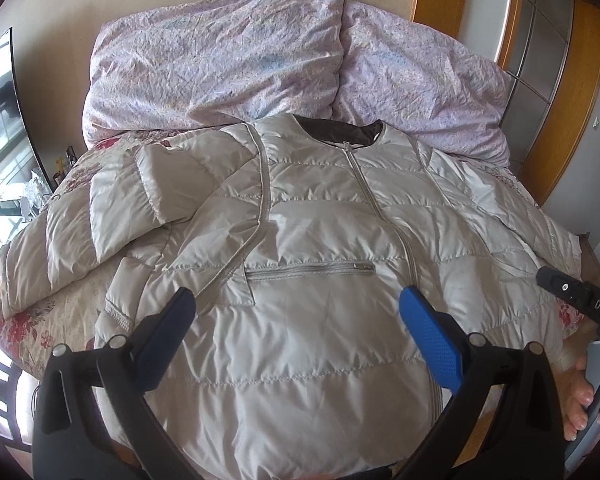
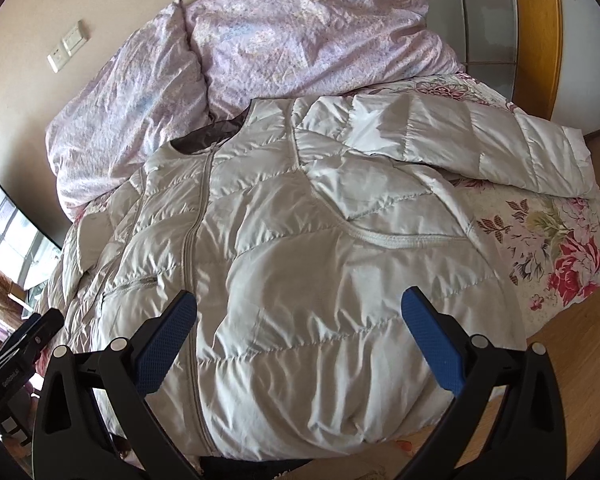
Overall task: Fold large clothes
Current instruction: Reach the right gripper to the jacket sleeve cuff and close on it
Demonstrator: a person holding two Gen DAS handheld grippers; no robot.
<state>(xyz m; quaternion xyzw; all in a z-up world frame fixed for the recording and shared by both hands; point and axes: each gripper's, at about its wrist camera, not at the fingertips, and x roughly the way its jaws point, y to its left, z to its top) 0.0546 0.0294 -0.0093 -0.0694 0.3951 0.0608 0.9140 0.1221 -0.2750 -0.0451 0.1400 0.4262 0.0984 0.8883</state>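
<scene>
1. There it is: your pale grey quilted puffer jacket (image 1: 300, 240) lies front-up and spread across the bed with the cream, red-flowered bedspread (image 2: 560, 248), zipped along its centre, with the dark lining showing at the collar.
2. Your left gripper (image 1: 296, 304), black-framed with blue textured pads, hangs over the lower front of the jacket. Its jaws are spread wide, with nothing between them.
3. One blue pad (image 1: 430, 340) sits just below the end of the horizontal zipped pocket (image 1: 308, 270), which runs across the jacket's front.
4. Your right gripper (image 2: 300, 304) hovers over the other half of the jacket, jaws likewise released and wide apart, fabric showing between them but not pinched.
5. The sleeve on your left side (image 1: 112, 216) lies bent, partly doubled over itself, with its cuff end resting near the shoulder seam.
6. The sleeve on your right side (image 2: 480, 140) stretches out sideways, flat on the bedspread, towards the bed's edge.
7. Beyond the collar, a crumpled lilac-patterned duvet (image 1: 228, 56) is heaped against the beige wall at the head of the bed.
8. From the left wrist view you can see your right hand (image 1: 584, 400) gripping the other tool's handle at the frame's right edge.
9. A wooden door frame with frosted glass panes (image 1: 540, 40) stands past the bed's far right corner.
</scene>
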